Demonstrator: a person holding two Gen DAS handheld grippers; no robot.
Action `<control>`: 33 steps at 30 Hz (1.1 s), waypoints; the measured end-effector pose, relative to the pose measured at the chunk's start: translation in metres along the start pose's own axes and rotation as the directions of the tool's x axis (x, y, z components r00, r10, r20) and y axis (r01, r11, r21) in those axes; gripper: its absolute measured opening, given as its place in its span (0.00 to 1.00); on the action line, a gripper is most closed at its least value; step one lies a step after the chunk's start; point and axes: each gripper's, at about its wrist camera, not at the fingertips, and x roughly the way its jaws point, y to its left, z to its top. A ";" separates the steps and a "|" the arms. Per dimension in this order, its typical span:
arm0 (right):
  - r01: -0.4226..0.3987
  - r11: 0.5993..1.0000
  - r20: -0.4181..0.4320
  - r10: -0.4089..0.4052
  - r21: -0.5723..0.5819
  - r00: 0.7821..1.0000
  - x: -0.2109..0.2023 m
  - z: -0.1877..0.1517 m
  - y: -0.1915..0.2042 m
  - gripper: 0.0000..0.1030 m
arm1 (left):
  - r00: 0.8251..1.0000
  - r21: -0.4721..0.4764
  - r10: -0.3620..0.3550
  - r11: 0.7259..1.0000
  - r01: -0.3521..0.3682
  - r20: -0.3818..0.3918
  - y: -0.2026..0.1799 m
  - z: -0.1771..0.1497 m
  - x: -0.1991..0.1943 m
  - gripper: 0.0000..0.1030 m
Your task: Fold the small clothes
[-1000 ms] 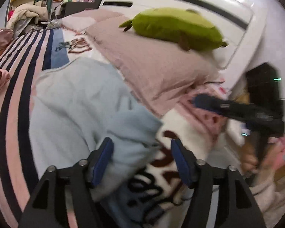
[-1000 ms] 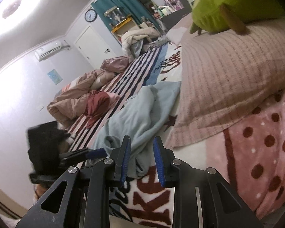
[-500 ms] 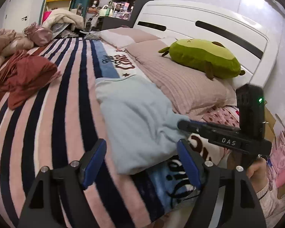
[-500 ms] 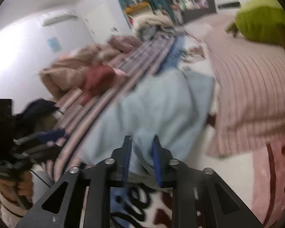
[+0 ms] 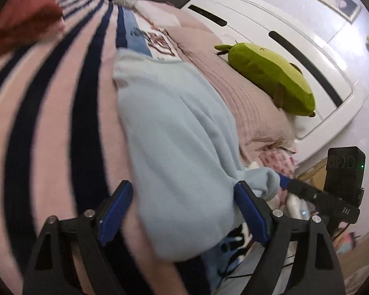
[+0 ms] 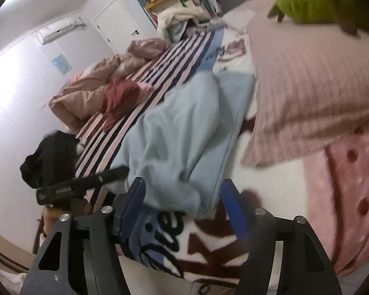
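Bedroom scene on a bed (image 5: 49, 103) spread with a pink and navy striped blanket, seen from two hand-held grippers. Left gripper (image 5: 182, 211) has its blue fingers spread wide apart, straddling the near end of a light blue garment (image 5: 174, 132) without pinching it. Right gripper (image 6: 184, 204) also stands apart, its fingers to either side of the same garment's crumpled near corner; in the left view its tip appears buried in or just touching a fold of that cloth, though blur makes it hard to be sure. The light blue garment lies lengthwise along the bed, roughly flattened but bunched and creased at the end nearest the grippers, partly over a patterned fleece throw (image 6: 209, 238). Just beside it on the far side sits a pink ribbed pillow (image 6: 315, 78) with a green plush toy (image 5: 270, 78) on top. Well apart, further down the bed, lie a dark red garment (image 6: 120, 98) and a heap of tan bedding (image 6: 86, 93). Likely risks: with neither gripper holding cloth, a pinch could catch several layers of the bunched end, or snag the throw beneath, so the fold would drag crooked. The soft fabric may also slip free mid-fold, and a wide sweep could push the garment against the pillow.
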 end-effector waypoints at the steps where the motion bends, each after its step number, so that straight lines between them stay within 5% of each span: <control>1: 0.003 1.000 0.006 -0.003 0.001 1.000 -0.002 0.003 0.000 0.60 | 1.000 -0.003 0.015 1.000 -0.015 -0.009 0.000 -0.001 0.004 0.52; 5: -0.015 1.000 -0.018 0.016 0.027 1.000 0.007 0.004 -0.002 0.61 | 0.998 0.012 0.056 0.998 -0.056 0.013 -0.005 -0.010 -0.001 0.28; 10: -0.044 0.999 -0.051 0.045 0.028 0.998 0.021 0.004 0.006 0.61 | 0.993 0.024 0.095 0.995 -0.097 0.072 -0.004 -0.028 -0.040 0.27; 15: -0.065 0.998 -0.062 0.064 -0.016 0.996 0.030 0.011 0.024 0.61 | 0.989 0.052 0.143 0.988 -0.145 0.048 -0.001 -0.061 -0.089 0.28; 18: -0.102 0.995 -0.072 0.102 -0.003 0.992 0.043 0.017 0.031 0.69 | 0.988 0.081 0.154 0.985 -0.154 0.006 -0.001 -0.078 -0.097 0.34; 22: -0.129 0.991 -0.124 0.132 0.035 0.983 0.076 0.024 0.032 0.80 | 0.982 0.143 0.189 0.973 -0.183 -0.030 -0.004 -0.086 -0.096 0.72; 25: -0.135 0.988 -0.190 0.146 0.073 0.971 0.102 0.020 0.030 0.80 | 0.990 0.174 0.137 0.976 -0.130 -0.029 -0.006 -0.086 -0.104 0.74; 30: -0.177 0.979 -0.214 0.195 0.102 0.957 0.116 0.014 0.027 0.79 | 0.998 0.096 0.053 0.994 -0.057 0.038 0.022 -0.053 -0.124 0.76; 33: -0.239 0.959 -0.235 0.269 0.149 0.934 0.124 0.016 0.024 0.66 | 1.000 0.055 0.016 0.998 -0.016 0.009 0.039 -0.028 -0.106 0.76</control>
